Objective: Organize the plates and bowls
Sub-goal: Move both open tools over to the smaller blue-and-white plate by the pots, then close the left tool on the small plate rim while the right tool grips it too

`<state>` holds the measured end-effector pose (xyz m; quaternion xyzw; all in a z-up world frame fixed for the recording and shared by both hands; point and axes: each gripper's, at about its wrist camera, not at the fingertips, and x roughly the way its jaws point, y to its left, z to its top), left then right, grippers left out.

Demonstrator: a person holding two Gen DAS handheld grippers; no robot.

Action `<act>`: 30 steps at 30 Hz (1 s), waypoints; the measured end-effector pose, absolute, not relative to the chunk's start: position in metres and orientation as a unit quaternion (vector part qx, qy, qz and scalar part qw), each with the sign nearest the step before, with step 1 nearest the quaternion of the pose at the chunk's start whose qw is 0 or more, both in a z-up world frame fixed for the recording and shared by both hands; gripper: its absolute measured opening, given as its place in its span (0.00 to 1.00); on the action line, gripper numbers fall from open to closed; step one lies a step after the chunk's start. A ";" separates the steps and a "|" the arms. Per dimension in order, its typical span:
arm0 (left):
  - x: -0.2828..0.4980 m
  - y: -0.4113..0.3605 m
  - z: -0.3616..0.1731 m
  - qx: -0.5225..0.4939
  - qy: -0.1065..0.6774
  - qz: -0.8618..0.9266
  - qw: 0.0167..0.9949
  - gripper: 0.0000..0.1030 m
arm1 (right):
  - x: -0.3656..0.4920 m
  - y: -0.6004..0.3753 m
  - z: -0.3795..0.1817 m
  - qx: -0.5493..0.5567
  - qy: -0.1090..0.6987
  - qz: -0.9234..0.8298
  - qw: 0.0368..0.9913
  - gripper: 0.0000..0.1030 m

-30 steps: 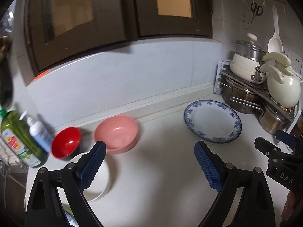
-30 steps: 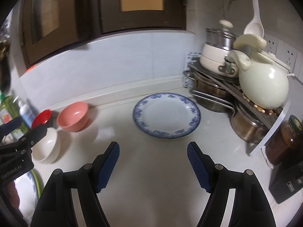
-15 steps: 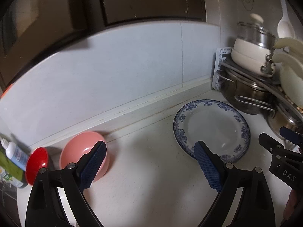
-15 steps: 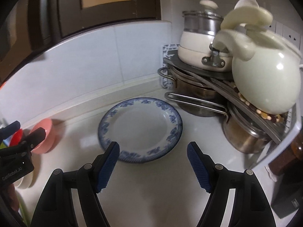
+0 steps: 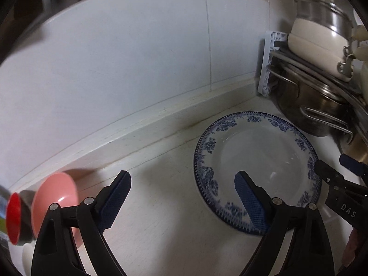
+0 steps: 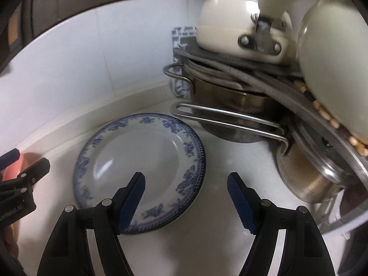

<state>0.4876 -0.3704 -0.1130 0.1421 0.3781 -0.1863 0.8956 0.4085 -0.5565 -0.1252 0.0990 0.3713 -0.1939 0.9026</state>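
Note:
A blue-patterned white plate (image 5: 260, 156) (image 6: 138, 158) lies flat on the white counter (image 5: 161, 218), near the back corner. My left gripper (image 5: 181, 179) hovers over the plate's left rim. Its jaws are wide and closing slightly, with nothing pressed between the pads. My right gripper (image 6: 186, 179) stands open over the plate's right rim, with its left pad above the plate and its right pad above bare counter. To the far left a pink bowl (image 5: 55, 193) lies tipped beside a red bowl (image 5: 12, 216), and a white bowl (image 5: 27, 250) peeks out below them.
A rack of steel pots (image 6: 230, 105) (image 5: 306, 108) crowds the right side close to the plate, with a cream pot (image 5: 317, 39) and a cream kettle (image 6: 333, 80) stacked on top. The tiled wall (image 5: 138, 57) and its ledge run right behind the plate.
Both grippers have moved forward and down toward the plate, which now looks much larger and sits under their tips. The bowls have slid to the left edge of the views.

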 end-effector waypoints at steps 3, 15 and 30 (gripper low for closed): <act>0.499 -0.376 -0.123 0.145 0.390 -0.190 0.889 0.87 | 0.417 -0.567 -0.137 0.113 0.380 -0.199 0.896 0.72; 0.530 -0.390 -0.154 0.144 0.437 -0.203 0.864 0.66 | 0.447 -0.584 -0.163 0.118 0.403 -0.208 0.883 0.70; 0.541 -0.407 -0.161 0.133 0.459 -0.236 0.846 0.36 | 0.472 -0.593 -0.166 0.119 0.425 -0.188 0.877 0.47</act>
